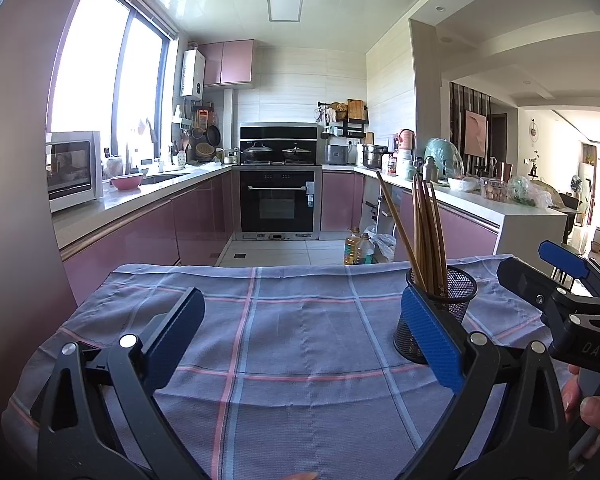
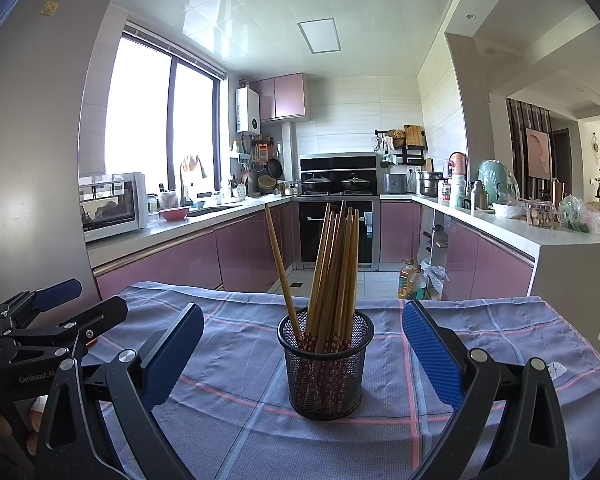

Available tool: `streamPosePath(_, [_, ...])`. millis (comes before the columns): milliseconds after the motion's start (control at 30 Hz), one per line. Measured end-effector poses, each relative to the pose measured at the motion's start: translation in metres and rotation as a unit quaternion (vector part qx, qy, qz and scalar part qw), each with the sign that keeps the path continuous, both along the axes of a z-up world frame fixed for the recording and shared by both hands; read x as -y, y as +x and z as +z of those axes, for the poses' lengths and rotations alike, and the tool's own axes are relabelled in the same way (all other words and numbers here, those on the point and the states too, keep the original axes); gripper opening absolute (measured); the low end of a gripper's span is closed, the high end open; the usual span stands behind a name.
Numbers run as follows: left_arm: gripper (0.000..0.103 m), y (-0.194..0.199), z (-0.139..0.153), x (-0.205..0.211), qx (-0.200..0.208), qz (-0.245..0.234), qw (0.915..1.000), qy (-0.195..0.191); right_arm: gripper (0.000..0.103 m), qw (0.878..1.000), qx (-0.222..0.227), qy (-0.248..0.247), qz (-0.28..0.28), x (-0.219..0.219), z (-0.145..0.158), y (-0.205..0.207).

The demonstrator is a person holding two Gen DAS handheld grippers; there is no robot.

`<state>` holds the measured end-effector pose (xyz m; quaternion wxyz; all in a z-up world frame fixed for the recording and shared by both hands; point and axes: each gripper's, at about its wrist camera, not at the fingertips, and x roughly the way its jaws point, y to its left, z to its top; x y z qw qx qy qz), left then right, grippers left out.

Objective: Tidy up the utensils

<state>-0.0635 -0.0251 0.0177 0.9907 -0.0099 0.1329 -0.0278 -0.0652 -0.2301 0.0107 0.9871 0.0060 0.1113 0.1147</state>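
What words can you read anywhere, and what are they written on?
"DAS": white letters on the right gripper body, left wrist view.
"GenRobot.AI": on the left gripper body, right wrist view.
Stickers on the grey fridge: too small to read.
Oven label: blurred.

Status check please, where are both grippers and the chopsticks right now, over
Left gripper open, empty, over the checked cloth. Right gripper open, straddling the mesh holder, not touching. Chopsticks all upright in holder. Nothing in the way.
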Motion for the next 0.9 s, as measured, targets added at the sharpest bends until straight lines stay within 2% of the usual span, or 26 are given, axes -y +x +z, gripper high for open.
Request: streamPosePath(900, [0.097,0.0022,-0.0064,0.0043,-0.009,-0.005,0.9999,-0.001,0.096,1.000,0.001,-0.004,-0.027,-0.0062,-0.0010,-0.0006])
